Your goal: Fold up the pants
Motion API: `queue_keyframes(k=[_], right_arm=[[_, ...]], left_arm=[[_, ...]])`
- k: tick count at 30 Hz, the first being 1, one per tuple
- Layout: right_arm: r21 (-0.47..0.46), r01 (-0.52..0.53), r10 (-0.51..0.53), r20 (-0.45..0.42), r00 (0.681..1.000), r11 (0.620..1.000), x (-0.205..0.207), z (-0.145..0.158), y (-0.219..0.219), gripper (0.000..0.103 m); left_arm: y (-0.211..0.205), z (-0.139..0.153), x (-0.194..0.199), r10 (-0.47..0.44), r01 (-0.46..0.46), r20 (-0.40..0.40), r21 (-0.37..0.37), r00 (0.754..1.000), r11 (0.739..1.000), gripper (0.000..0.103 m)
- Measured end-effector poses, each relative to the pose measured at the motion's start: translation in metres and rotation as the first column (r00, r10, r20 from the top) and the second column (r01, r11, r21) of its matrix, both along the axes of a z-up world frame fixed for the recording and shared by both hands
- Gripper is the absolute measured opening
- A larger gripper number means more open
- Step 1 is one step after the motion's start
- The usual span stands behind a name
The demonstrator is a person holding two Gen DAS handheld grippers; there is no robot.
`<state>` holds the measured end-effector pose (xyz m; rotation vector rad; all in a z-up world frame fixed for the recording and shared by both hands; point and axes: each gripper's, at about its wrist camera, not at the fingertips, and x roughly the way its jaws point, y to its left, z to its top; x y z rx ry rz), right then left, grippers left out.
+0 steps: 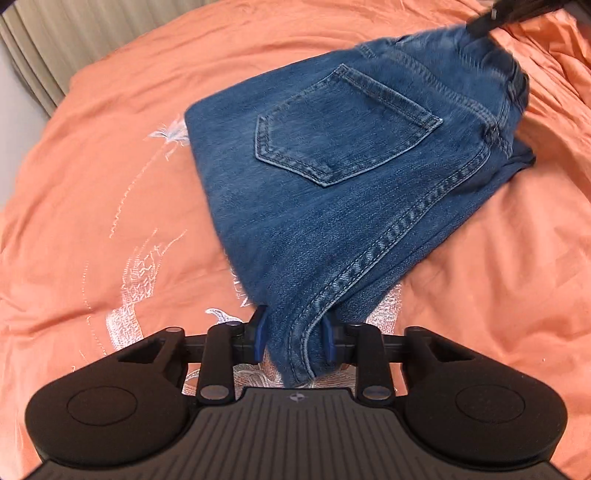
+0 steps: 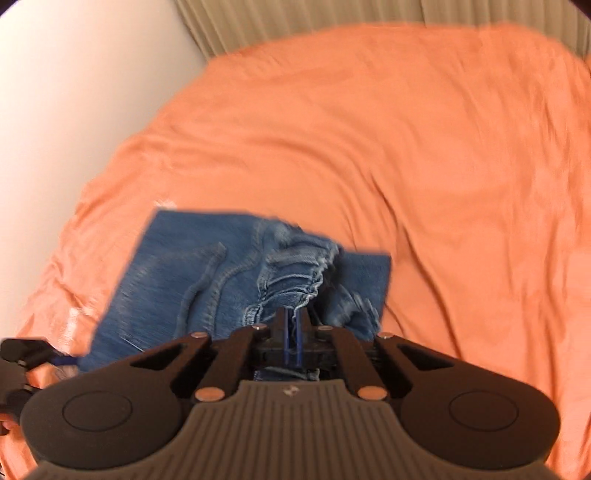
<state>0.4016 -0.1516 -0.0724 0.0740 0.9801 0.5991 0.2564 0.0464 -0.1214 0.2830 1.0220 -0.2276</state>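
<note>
A pair of blue denim pants (image 1: 343, 177) lies in a thick folded bundle on a big orange bedspread (image 1: 92, 184) with thin white stitched patterns. One back pocket (image 1: 343, 125) faces up, with pale stitching around it.

The left gripper (image 1: 295, 338) is pinched on the near corner of the pants, where a thick seam curls round. Its two blue fingertips (image 1: 260, 332) press on the cloth from both sides, and that corner is lifted a little off the bed.

The right gripper (image 2: 293, 332) is clamped on the bunched, stretchy waistband (image 2: 295, 280) of the pants. Its blue fingers are very close together with a thin bit of denim and loose thread between them. From the left camera this gripper shows only as a dark blurry shape (image 1: 480, 22) at the far top corner of the pants.

The pants (image 2: 177, 280) sit near the side of the bed closest to a plain white wall (image 2: 74, 110) (the picture here is a bit smeary). A ribbed beige curtain (image 2: 332, 22) hangs behind the bed.
</note>
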Motion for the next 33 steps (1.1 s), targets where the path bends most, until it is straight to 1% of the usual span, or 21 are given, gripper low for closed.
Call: queue_keyframes(k=[1,4,5,7,8,10,14,18,21,23,24,26,27,28,29,30,31,33], right_arm=[[0.013,-0.006,0.005,0.027,1.0,1.0,-0.005,0.013,0.001,0.0],[0.028,-0.038,0.035,0.099,0.994,0.999,-0.024,0.045,0.002,0.0],[0.028,-0.044,0.041,0.113,0.993,0.999,-0.031,0.051,0.001,0.0],[0.017,-0.044,0.042,0.126,0.991,0.999,-0.045,0.054,-0.004,0.0],[-0.001,-0.038,0.038,0.123,0.992,0.999,-0.05,0.05,-0.007,0.0],[-0.036,-0.021,0.025,0.1,0.995,0.999,-0.057,0.035,-0.016,0.0],[-0.055,0.015,-0.016,-0.019,1.0,0.998,-0.068,-0.013,-0.034,0.0],[-0.081,0.039,-0.047,-0.093,0.995,0.996,-0.069,-0.058,-0.039,0.0],[-0.105,0.041,-0.054,-0.124,0.991,0.994,-0.065,-0.083,-0.035,0.0],[-0.111,0.039,-0.054,-0.134,0.989,0.993,-0.061,-0.09,-0.03,0.0],[-0.111,0.03,-0.044,-0.132,0.99,0.993,-0.06,-0.09,-0.029,0.001],[-0.089,0.024,-0.035,-0.127,0.991,0.996,-0.058,-0.085,-0.032,0.006],[-0.068,0.026,-0.034,-0.125,0.992,0.997,-0.06,-0.08,-0.037,0.014],[-0.052,0.033,-0.039,-0.117,0.992,0.998,-0.059,-0.075,-0.041,0.022],[-0.039,0.039,-0.043,-0.103,0.994,0.998,-0.059,-0.071,-0.046,0.041],[-0.02,0.043,-0.045,-0.092,0.995,0.999,-0.058,-0.066,-0.05,0.05],[0.01,0.047,-0.046,-0.087,0.995,0.999,-0.056,-0.061,-0.054,0.051],[0.071,0.071,-0.064,-0.092,0.994,0.995,-0.05,-0.055,-0.061,0.052]], left_arm=[[0.003,0.003,-0.003,0.014,-0.014,0.013,-0.016,1.0,1.0,0.024],[0.008,0.009,-0.01,0.026,-0.025,0.044,-0.02,0.999,0.999,0.021],[0.01,0.011,-0.011,0.04,-0.039,0.048,-0.025,0.998,0.999,0.02],[0.017,0.011,-0.01,0.076,-0.074,0.04,-0.051,0.996,0.996,0.019],[0.019,0.01,-0.011,0.082,-0.08,0.032,-0.058,0.996,0.995,0.019],[0.021,0.009,-0.013,0.071,-0.07,0.026,-0.048,0.997,0.996,0.019],[0.021,0.008,-0.011,0.071,-0.071,-0.003,-0.034,0.997,0.997,0.019],[0.02,0.013,-0.01,0.031,-0.031,-0.022,0.001,0.999,1.0,0.019],[0.021,0.022,-0.011,0.012,-0.013,-0.041,-0.012,0.999,1.0,0.02],[0.026,0.029,-0.011,-0.006,0.003,-0.053,-0.051,0.999,0.999,0.022],[0.032,0.031,-0.01,-0.001,-0.003,-0.058,-0.065,0.998,0.998,0.025],[0.037,0.041,-0.012,0.005,-0.014,-0.081,-0.102,0.997,0.995,0.026],[0.04,0.047,-0.015,0.002,-0.011,-0.075,-0.125,0.997,0.992,0.03],[0.041,0.054,-0.017,0.002,-0.012,-0.071,-0.142,0.997,0.99,0.037],[0.042,0.061,-0.017,0.002,-0.012,-0.066,-0.161,0.998,0.987,0.04],[0.043,0.068,-0.016,0.004,-0.013,-0.054,-0.178,0.999,0.984,0.045],[0.044,0.074,-0.013,0.01,-0.018,-0.044,-0.191,0.999,0.981,0.049],[0.043,0.079,0.003,0.032,-0.038,-0.032,-0.203,0.999,0.978,0.051]])
